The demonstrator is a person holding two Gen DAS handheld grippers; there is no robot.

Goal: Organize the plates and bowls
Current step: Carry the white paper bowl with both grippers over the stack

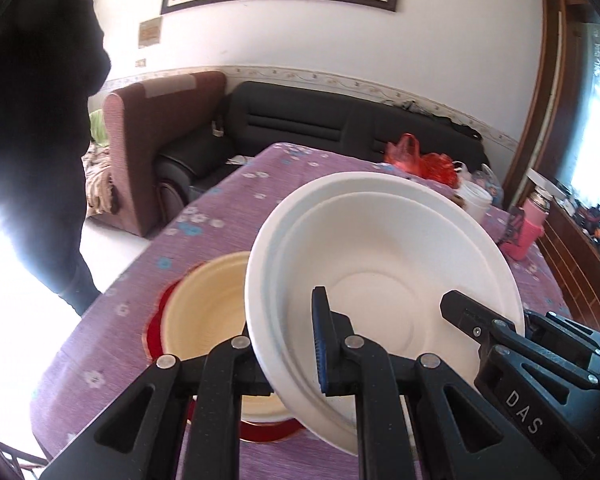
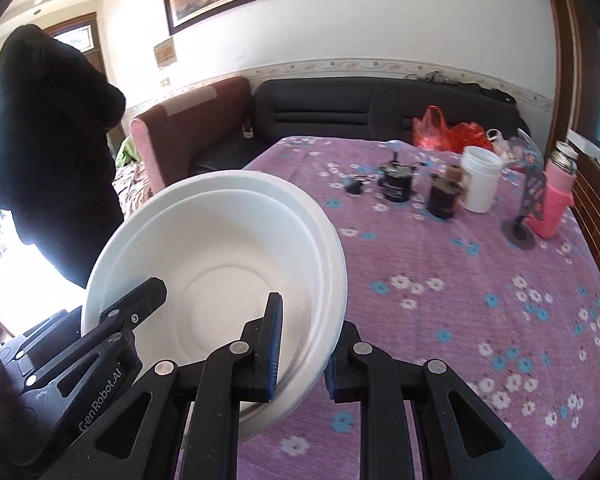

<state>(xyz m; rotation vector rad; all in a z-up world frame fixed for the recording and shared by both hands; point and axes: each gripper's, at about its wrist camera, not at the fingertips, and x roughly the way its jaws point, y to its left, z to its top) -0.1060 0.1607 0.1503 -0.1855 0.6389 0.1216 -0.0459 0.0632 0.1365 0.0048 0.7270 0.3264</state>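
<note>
Both grippers (image 1: 296,344) (image 2: 300,354) grip white bowls (image 1: 380,264), apparently tilted

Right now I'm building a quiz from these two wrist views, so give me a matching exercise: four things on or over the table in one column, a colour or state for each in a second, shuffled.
Things:
1. white bowl
2. cream bowl
3. flask
4. plastic bag

States:
A. wrapped in a pink sleeve
B. sitting on a red plate
C. gripped at the rim by the left claw and right claw
D. red-orange, at the table's far edge

Pairs: 1-C, 2-B, 3-A, 4-D
</note>
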